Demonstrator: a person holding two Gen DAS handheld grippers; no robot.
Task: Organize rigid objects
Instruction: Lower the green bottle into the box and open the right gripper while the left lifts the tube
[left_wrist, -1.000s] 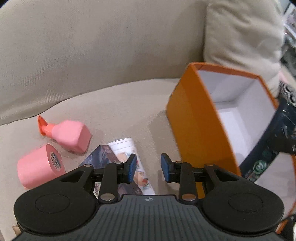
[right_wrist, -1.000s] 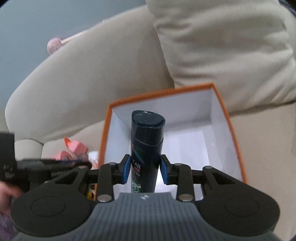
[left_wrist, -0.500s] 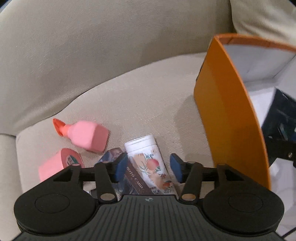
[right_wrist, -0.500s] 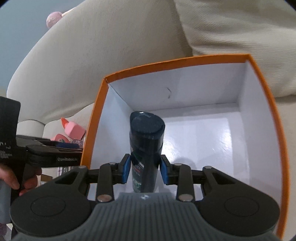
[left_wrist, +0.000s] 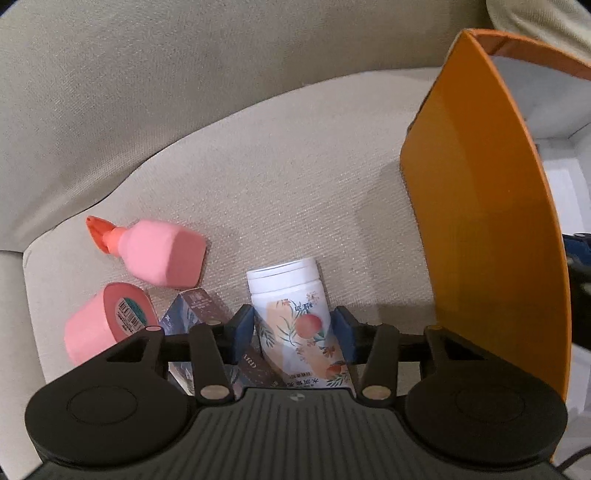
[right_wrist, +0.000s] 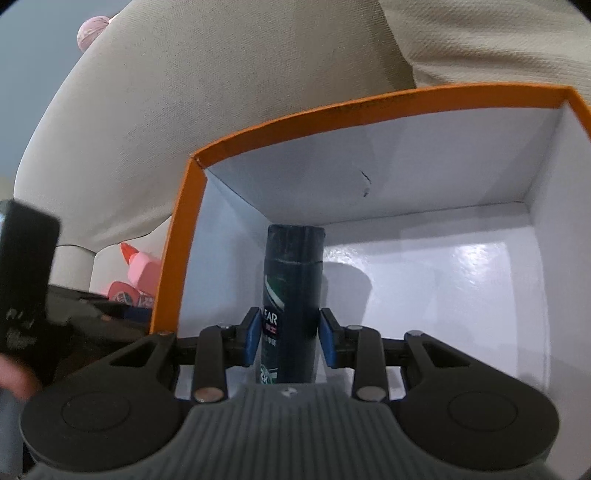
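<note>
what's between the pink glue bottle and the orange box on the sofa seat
Bare beige sofa seat, mostly: only the white floral bottle stands partway across, nearer the camera than the pink glue bottle and orange box. Left wrist view.

Coarse matt woven cloth covers the sofa (left_wrist: 295, 177); the orange cardboard box (right_wrist: 369, 99) has a glossy white lining
</note>
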